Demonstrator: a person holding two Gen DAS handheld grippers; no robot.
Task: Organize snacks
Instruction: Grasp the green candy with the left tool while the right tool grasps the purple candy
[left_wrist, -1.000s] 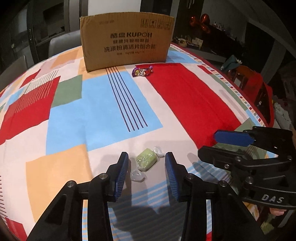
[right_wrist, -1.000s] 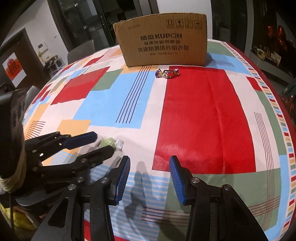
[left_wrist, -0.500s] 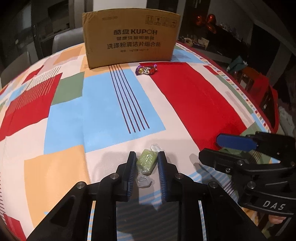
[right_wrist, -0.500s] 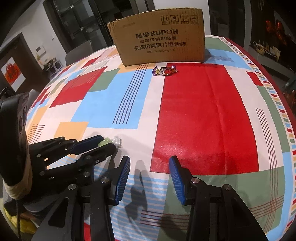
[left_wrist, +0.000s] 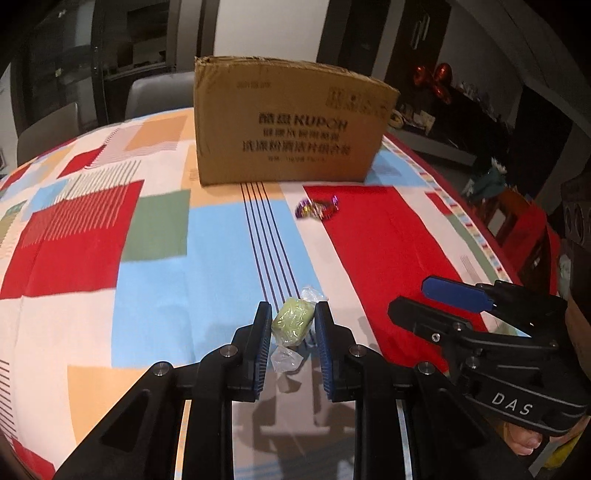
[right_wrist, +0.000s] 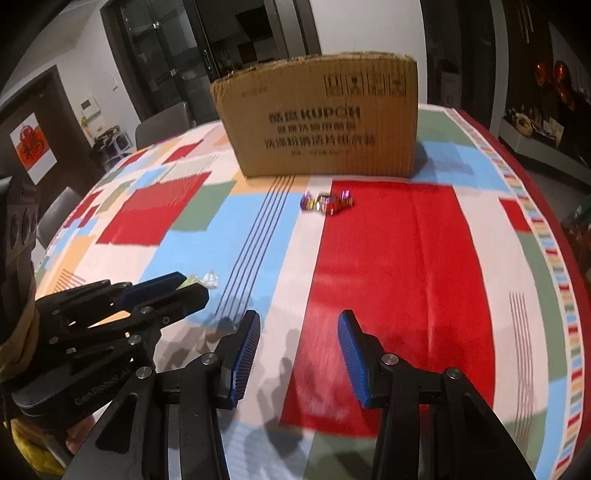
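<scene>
My left gripper (left_wrist: 291, 325) is shut on a green candy (left_wrist: 293, 322) in a clear twisted wrapper and holds it above the tablecloth. From the right wrist view the left gripper (right_wrist: 184, 286) shows at the left, with the candy's wrapper end (right_wrist: 208, 279) sticking out. My right gripper (right_wrist: 299, 349) is open and empty over the cloth; it also shows in the left wrist view (left_wrist: 443, 299). A shiny purple and red candy (left_wrist: 317, 209) lies on the cloth in front of the cardboard box (left_wrist: 291, 125), and shows in the right wrist view (right_wrist: 327, 202) too.
The cardboard box (right_wrist: 321, 118) stands at the far side of the table with its printed side facing me. The patterned tablecloth (left_wrist: 110, 240) covers the round table. Grey chairs (left_wrist: 155, 92) stand behind the table. A red seat (left_wrist: 524, 221) is at the right edge.
My left gripper closed on the green candy and lifted it off the cloth, moving forward toward the box. The right gripper stayed open and moved forward a little.
</scene>
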